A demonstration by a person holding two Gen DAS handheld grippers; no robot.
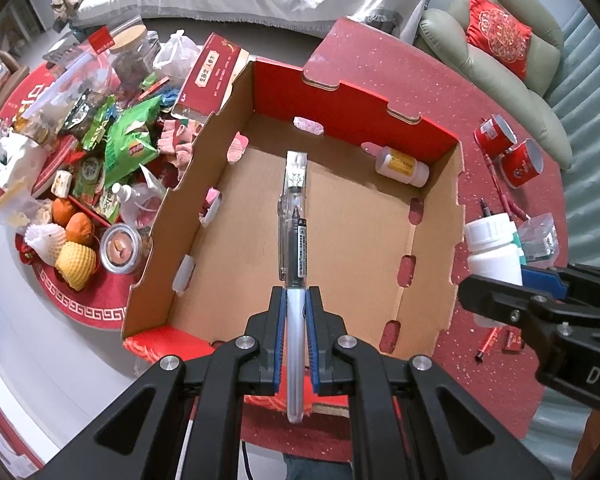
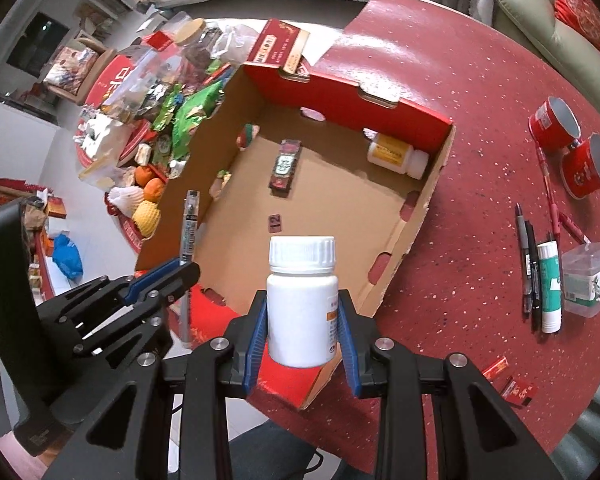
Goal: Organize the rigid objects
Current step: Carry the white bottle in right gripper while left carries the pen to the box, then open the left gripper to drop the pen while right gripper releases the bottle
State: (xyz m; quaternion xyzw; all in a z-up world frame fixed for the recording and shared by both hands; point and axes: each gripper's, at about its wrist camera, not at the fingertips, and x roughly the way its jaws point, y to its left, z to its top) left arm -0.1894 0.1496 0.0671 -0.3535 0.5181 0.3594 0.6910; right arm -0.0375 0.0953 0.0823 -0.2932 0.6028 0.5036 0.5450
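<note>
My left gripper (image 1: pixel 296 304) is shut on a clear pen (image 1: pixel 294 240) that points forward over the open cardboard box (image 1: pixel 352 264). My right gripper (image 2: pixel 303 320) is shut on a white pill bottle (image 2: pixel 302 304), held upright above the box's near right corner. Inside the box lie a small white bottle with a yellow label (image 1: pixel 402 166) at the far right and a dark flat packet (image 2: pixel 286 164) near the far wall. Each gripper shows in the other's view: the right one (image 1: pixel 512 292) with its bottle (image 1: pixel 494 248), the left one (image 2: pixel 168 276) with its pen (image 2: pixel 190 220).
The box sits on a round red table (image 2: pixel 460 120). To its right lie two red cups (image 2: pixel 572 148), several pens (image 2: pixel 528 256), a glue stick (image 2: pixel 550 284), a clear plastic case (image 2: pixel 588 280) and small red packets (image 2: pixel 508 380). Snacks and fruit (image 1: pixel 92 184) crowd the left.
</note>
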